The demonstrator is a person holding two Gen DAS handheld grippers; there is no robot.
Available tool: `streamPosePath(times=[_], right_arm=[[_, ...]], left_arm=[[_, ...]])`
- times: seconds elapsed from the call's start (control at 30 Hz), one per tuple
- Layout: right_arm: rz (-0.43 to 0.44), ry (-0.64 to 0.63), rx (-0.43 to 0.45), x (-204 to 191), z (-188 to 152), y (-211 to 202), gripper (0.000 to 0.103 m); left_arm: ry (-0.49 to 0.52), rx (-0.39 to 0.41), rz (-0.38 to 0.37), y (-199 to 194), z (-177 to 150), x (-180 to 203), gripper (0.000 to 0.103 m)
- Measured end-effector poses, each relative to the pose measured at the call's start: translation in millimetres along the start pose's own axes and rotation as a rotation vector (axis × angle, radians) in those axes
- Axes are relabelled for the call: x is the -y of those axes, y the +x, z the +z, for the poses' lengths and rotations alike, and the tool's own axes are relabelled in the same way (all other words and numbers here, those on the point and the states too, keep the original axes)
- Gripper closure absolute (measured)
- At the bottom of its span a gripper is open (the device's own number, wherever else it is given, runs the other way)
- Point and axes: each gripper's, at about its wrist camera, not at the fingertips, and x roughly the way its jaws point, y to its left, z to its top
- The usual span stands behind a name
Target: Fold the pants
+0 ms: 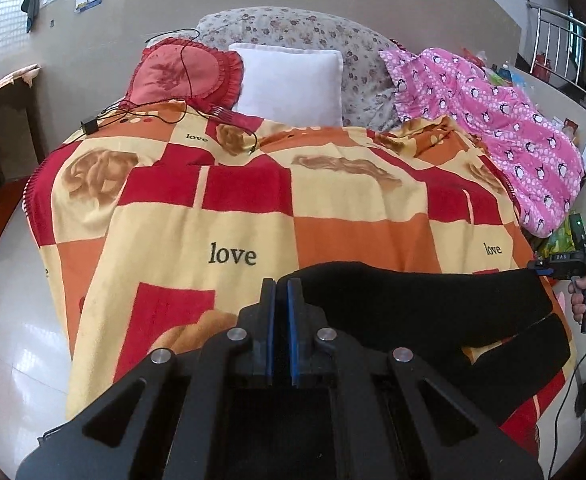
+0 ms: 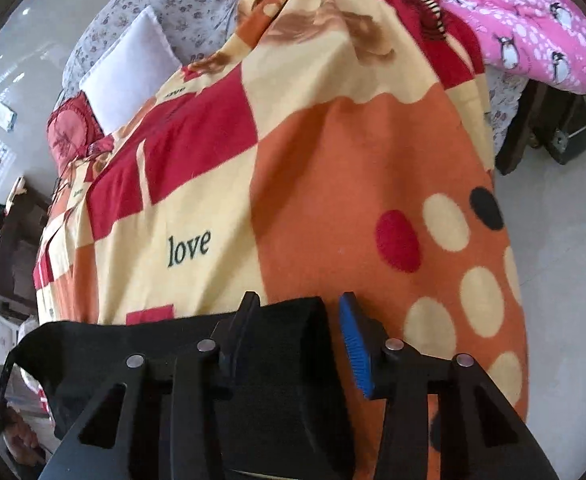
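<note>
Black pants lie along the near edge of a bed covered by a red, orange and cream checked blanket. My left gripper has its jaws closed together at the pants' left end, with black cloth running off to the right from the fingers. My right gripper is open, its fingers astride the right end of the pants, the blue pad apart from the cloth. The right gripper also shows in the left wrist view, held in a hand at the far right.
A red pillow, a white pillow and a floral quilt lie at the bed's head. A pink penguin-print garment lies at the back right. A black cable with adapter lies on the blanket. Tiled floor surrounds the bed.
</note>
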Motion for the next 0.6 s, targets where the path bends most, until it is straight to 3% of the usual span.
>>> streamPosePath(times=[0.03, 0.07, 0.13, 0.3, 0.47, 0.6], right_arm=[[0.013, -0.014, -0.004, -1, -2, 1, 0.082], [0.007, -0.047, -0.012, -5, -4, 3, 0.095], [-0.013, -0.076, 0.009, -6, -6, -3, 0.096], [-0.01, -0.239, 0.155, -26, -22, -51, 0.097], [-0.018, -0.403, 0.249, -26, -79, -92, 0.097], [-0.013, -0.466, 0.303, -15, -137, -109, 0.097]], left_arm=[[-0.004, 0.002, 0.002, 0, 0, 0, 0.1], [-0.006, 0.005, 0.011, 1, 1, 1, 0.1], [-0.011, 0.01, 0.023, 2, 2, 0, 0.1], [-0.009, 0.035, 0.016, -20, -15, -7, 0.1], [-0.029, 0.018, 0.006, -48, -69, -20, 0.1], [-0.09, -0.05, -0.005, -58, -127, -35, 0.1]])
